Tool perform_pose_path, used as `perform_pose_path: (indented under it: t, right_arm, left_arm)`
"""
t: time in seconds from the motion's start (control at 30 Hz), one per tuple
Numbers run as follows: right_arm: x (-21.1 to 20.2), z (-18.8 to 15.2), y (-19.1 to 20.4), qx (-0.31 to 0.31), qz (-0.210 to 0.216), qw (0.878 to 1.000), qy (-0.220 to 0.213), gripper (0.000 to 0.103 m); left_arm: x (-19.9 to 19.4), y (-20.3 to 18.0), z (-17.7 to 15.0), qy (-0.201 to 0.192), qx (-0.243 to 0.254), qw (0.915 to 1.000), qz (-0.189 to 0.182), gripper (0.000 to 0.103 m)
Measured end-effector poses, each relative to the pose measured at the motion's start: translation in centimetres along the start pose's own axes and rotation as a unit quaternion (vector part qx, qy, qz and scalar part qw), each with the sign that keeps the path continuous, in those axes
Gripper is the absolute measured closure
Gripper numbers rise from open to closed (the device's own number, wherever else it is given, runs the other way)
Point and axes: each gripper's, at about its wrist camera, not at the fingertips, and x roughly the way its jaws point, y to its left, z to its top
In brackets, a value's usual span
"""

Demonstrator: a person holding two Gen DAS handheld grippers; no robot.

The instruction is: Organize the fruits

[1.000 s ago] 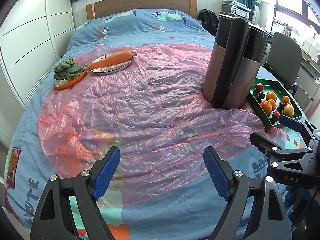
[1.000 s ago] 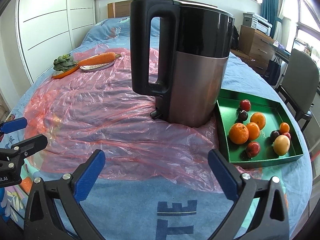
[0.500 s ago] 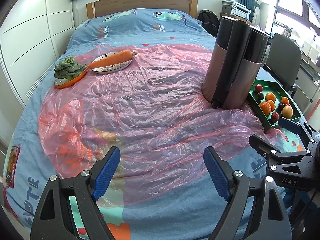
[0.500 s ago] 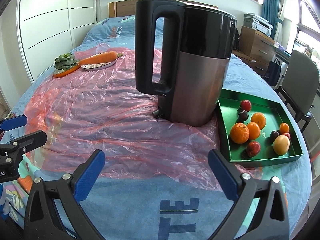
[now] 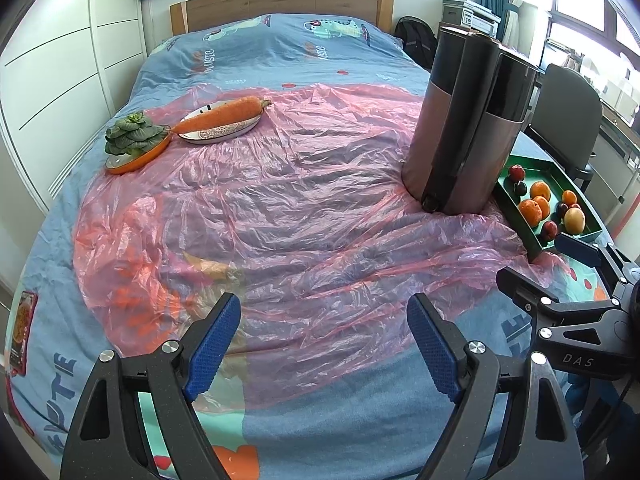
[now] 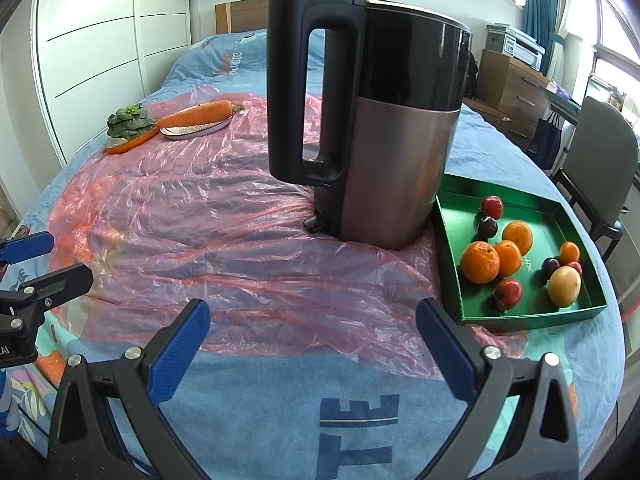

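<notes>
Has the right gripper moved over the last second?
Yes. The right gripper has advanced toward the kettle, which fills more of the right wrist view than before.

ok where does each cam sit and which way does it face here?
Left wrist: on the left gripper, low at the bed's foot, facing the headboard over the pink plastic sheet; own open fingers below, right gripper at the right edge.
Right wrist: on the right gripper, further right, facing the kettle and green tray; own open fingers below, left gripper at the left edge.
Shared: kettle, tray of fruit, carrot, greens, sheet.
</notes>
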Motion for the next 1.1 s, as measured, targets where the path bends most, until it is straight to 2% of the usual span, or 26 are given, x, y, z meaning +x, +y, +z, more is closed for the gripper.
perform_pose_path:
  t: [0.5,0.57,0.73,1.1]
  right_arm:
    - [0.5,-0.4,-0.5,0.007,-0.003,1.000,0.007,0.000]
    - [0.5,-0.5,-0.6,0.009,-0.004,1.000,0.007,0.000]
    - [0.4,-0.6,-1.3,0.014,-0.011,1.000,0.006,0.000]
    - [-0.5,-0.5,-3.5,0.031,-0.029,0.999,-0.001,0.000]
  left_arm:
    - [0.7,0.0,-0.2,0.010,0.001,0.9999,-0.010,0.022]
    - [0.8,0.1,-0.2,0.012,-0.001,0.9998,-0.013,0.013]
    - [1.0,0.1,-0.2,0.015,-0.005,0.9998,-0.014,0.008]
    - [0.6,-1.3,0.1,0.000,0.002,0.9998,-0.019,0.008]
